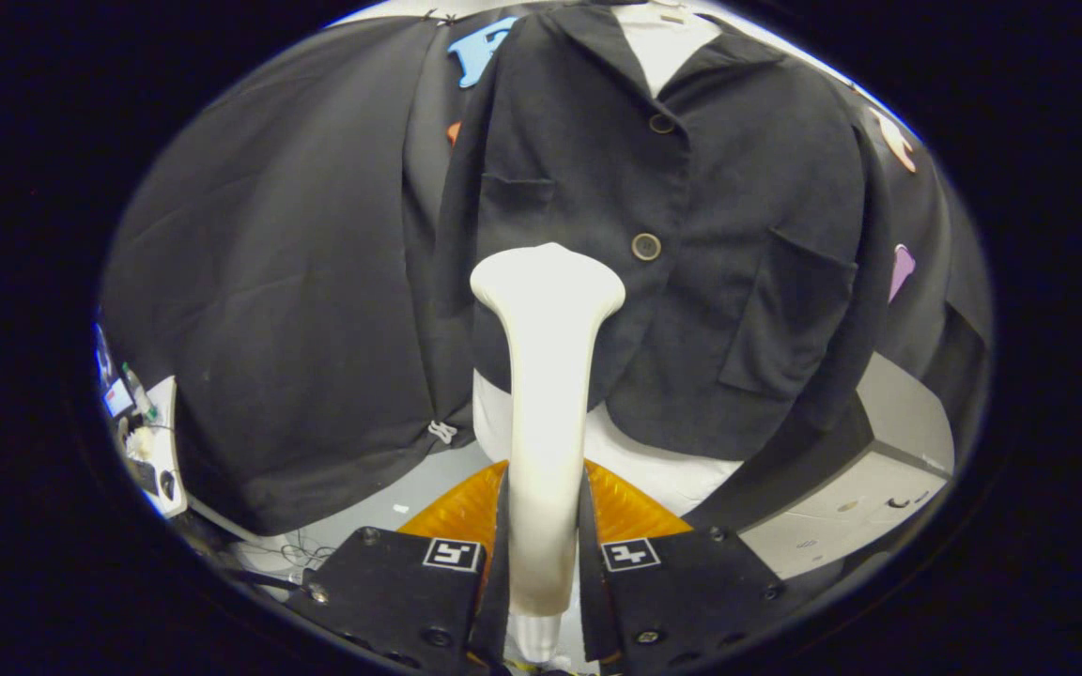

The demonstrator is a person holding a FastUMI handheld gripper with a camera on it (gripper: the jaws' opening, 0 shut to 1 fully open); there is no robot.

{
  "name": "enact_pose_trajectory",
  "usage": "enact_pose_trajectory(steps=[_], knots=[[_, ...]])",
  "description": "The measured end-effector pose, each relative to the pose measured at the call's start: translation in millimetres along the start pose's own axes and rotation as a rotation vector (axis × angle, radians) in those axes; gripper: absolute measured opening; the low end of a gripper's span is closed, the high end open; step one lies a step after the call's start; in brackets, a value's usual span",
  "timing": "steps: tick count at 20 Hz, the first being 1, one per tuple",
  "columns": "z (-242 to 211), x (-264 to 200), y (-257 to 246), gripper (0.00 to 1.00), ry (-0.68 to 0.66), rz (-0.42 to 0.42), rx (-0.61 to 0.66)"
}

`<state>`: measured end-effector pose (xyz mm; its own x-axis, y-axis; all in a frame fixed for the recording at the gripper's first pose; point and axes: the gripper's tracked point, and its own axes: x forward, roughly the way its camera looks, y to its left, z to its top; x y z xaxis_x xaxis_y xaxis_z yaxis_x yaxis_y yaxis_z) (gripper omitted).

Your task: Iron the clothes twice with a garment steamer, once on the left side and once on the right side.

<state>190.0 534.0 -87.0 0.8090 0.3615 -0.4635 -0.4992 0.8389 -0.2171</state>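
A black buttoned jacket point(710, 216) hangs on a white mannequin torso point(663, 42) straight ahead. My gripper point(543, 540) is shut on the handle of a white garment steamer point(546, 376). The steamer stands upright between the fingers, and its wide head reaches up in front of the jacket's left panel, just left of the middle button point(645, 246). Whether the head touches the cloth I cannot tell. A chest pocket point(517, 192) sits above the head, and a large patch pocket point(785, 314) lies to its right.
An orange ribbed base point(452, 512) lies under the mannequin, behind my fingers. A white box-like unit point(856, 507) stands low on the right. At the far left a white table edge point(161, 441) holds small clutter. Cables point(297, 549) lie on the floor.
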Motion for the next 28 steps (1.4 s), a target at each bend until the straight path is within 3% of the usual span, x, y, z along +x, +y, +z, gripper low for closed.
enact_pose_trajectory(steps=[4,13,20,28], knots=[[-5,-29,-39,0.33,-0.023,-0.011,0.05],[-52,-141,-193,0.33,-0.108,-0.097,0.176],[-124,-239,-287,0.33,-0.149,-0.177,0.271],[-222,-317,-336,0.33,-0.176,-0.158,0.358]])
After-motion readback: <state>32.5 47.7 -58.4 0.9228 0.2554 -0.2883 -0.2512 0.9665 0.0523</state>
